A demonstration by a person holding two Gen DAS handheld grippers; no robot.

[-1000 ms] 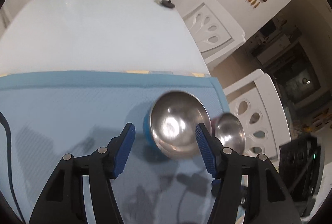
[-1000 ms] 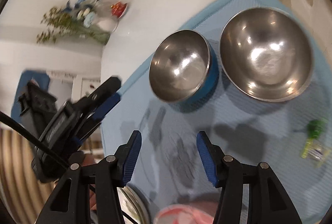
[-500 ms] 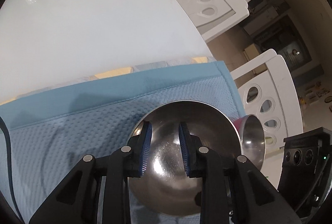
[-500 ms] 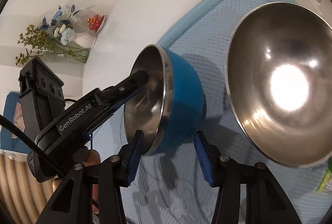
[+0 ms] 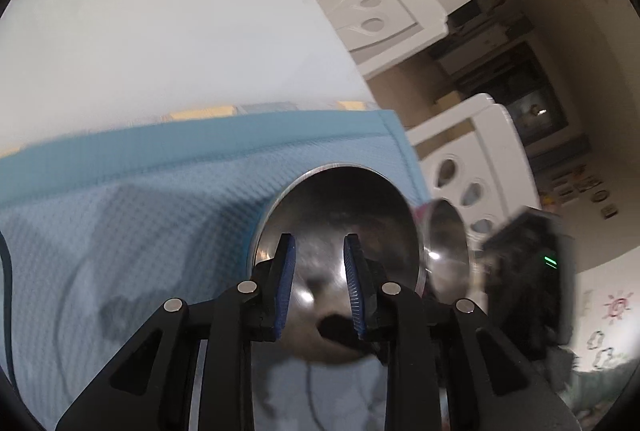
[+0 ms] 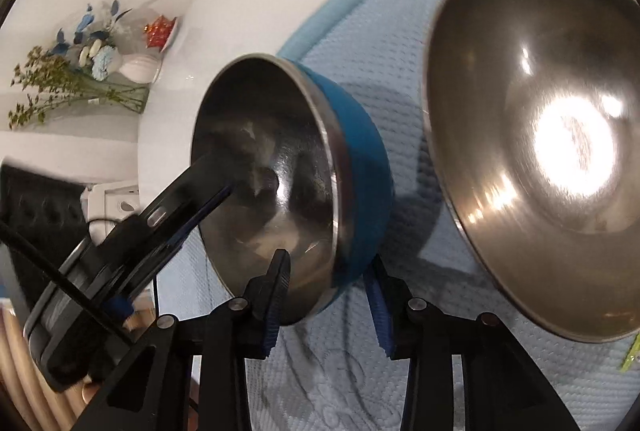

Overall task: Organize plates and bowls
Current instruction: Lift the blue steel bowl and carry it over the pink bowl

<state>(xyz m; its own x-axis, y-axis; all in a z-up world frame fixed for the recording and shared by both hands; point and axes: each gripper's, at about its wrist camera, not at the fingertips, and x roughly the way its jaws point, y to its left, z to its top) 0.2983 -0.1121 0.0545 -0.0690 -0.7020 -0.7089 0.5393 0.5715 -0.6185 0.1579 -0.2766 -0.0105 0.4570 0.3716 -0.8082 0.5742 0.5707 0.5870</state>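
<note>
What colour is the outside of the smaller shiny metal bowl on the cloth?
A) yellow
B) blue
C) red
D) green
B: in the right wrist view the smaller shiny metal bowl is tipped on its side, and its outer wall shows bright blue behind the steel rim, next to the bigger plain steel bowl on the light blue textured cloth.
</note>
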